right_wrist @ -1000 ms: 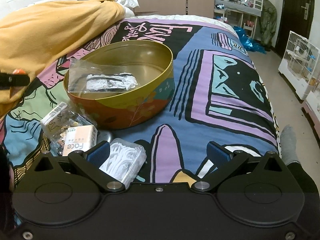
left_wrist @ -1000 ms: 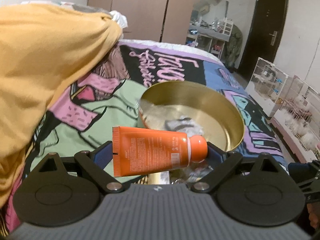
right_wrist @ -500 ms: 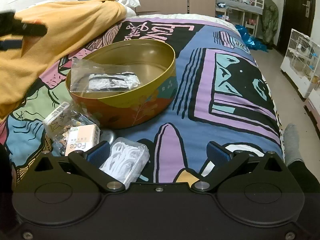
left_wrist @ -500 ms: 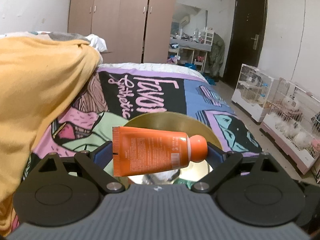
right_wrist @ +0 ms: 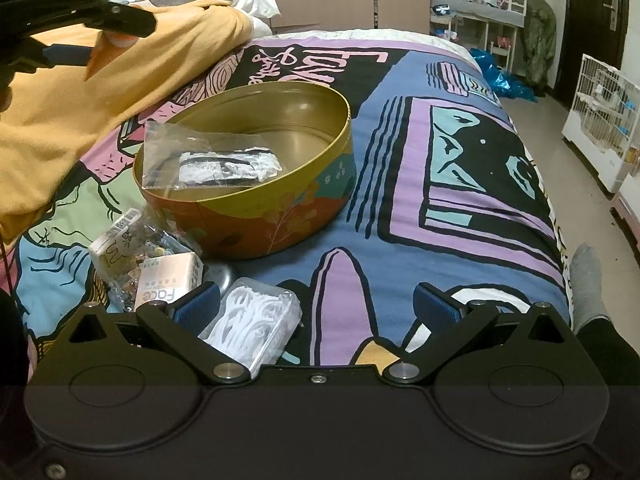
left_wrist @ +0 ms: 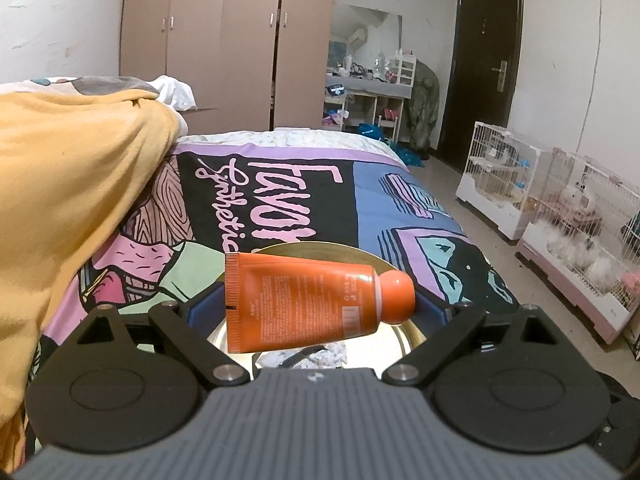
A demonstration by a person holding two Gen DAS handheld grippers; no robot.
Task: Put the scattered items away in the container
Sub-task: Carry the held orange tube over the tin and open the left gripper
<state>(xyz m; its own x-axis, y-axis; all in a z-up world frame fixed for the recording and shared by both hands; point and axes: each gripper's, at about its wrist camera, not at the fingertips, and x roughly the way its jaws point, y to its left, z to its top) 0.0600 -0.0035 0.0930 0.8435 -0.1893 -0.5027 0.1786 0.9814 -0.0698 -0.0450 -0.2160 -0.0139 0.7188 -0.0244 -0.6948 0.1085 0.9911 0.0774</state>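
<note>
My left gripper point(left_wrist: 318, 308) is shut on an orange tube point(left_wrist: 312, 302), held crosswise with its cap to the right, above the round gold tin point(left_wrist: 360, 250). In the right wrist view the tin point(right_wrist: 256, 204) sits on the bed with a clear bag of white items point(right_wrist: 208, 158) propped inside it. My right gripper point(right_wrist: 316, 306) stands open low over the bed. A clear box of floss picks point(right_wrist: 252, 326) lies by its left finger, beside a tissue pack point(right_wrist: 168, 280) and a crinkled clear packet point(right_wrist: 120, 240). The left gripper point(right_wrist: 72, 4) shows at the top left.
An orange blanket point(right_wrist: 80, 96) is heaped along the bed's left side. The patterned bedspread point(right_wrist: 460, 184) stretches right of the tin. Wire pet cages point(left_wrist: 552, 216) stand on the floor at right. A grey-socked foot point(right_wrist: 584, 280) is at the bed's right edge.
My left gripper has risen and levelled with the tube, so the tin dropped low in its view. In the right wrist view it climbed at the top left. The right gripper crept slightly forward.
</note>
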